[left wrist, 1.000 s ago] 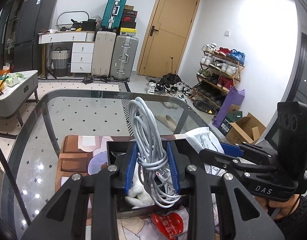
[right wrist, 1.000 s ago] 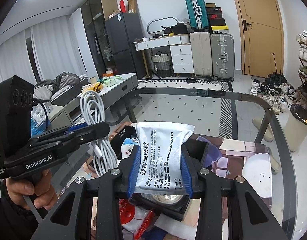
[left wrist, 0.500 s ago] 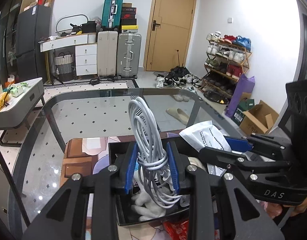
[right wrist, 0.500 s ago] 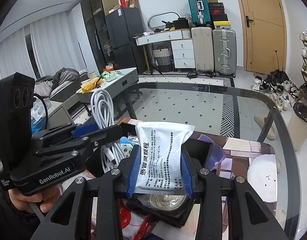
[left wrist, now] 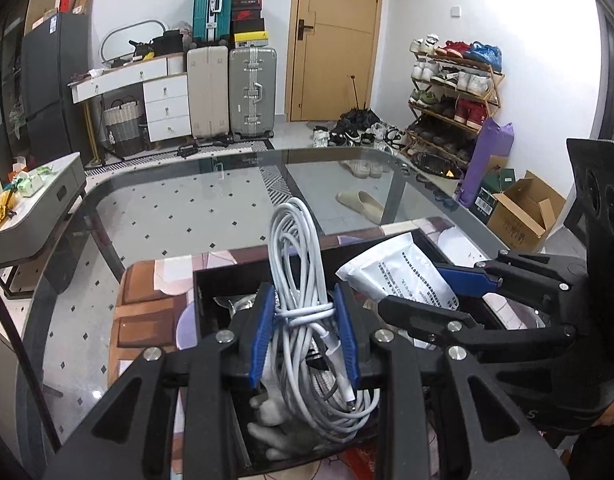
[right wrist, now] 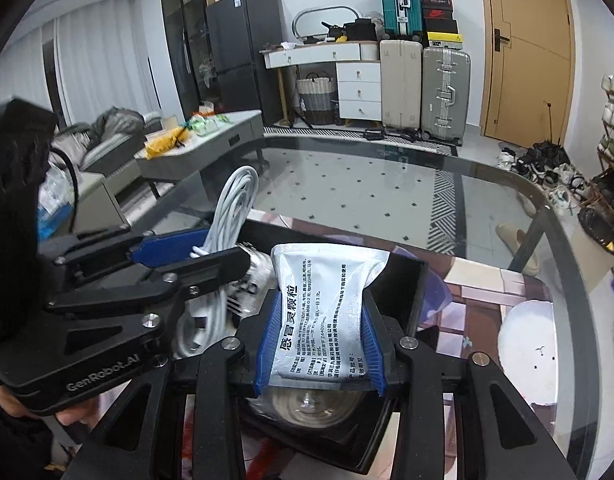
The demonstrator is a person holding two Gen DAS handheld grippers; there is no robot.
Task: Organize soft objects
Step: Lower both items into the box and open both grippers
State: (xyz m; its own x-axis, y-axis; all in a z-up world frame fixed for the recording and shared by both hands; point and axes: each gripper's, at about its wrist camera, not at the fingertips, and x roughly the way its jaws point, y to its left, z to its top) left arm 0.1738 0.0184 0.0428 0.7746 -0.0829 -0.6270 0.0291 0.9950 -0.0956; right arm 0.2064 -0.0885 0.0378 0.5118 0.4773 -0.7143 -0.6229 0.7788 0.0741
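Pinching a coiled white charging cable (left wrist: pixel 303 304) between its blue-padded fingers, the left gripper (left wrist: pixel 305 334) is held over a black open-topped rectangular box (left wrist: pixel 227 276); the coil stands upright w/ its loops rising above the pads and its lower turns hanging down into the box. Something pale and soft, possibly a plush toy (left wrist: pixel 267 428), is seen at the box bottom, but the view there is too dim to be sure. The right gripper (right wrist: pixel 321 340) is closed on a white foil sachet printed with black Chinese text (right wrist: pixel 323 300), gripped at both edges, its top sticking up past the fingertips. The sachet is held over the same box, just beside the cable, approx. side by side. Beneath it a clear-wrapped round coil (right wrist: pixel 307 404) is lying inside the box. The box is resting on a brown-and-pink printed mat (right wrist: pixel 491 280), which is laid on a rounded glass-topped table (left wrist: pixel 167 208). The two grippers are close together, not touching as far as can be seen.
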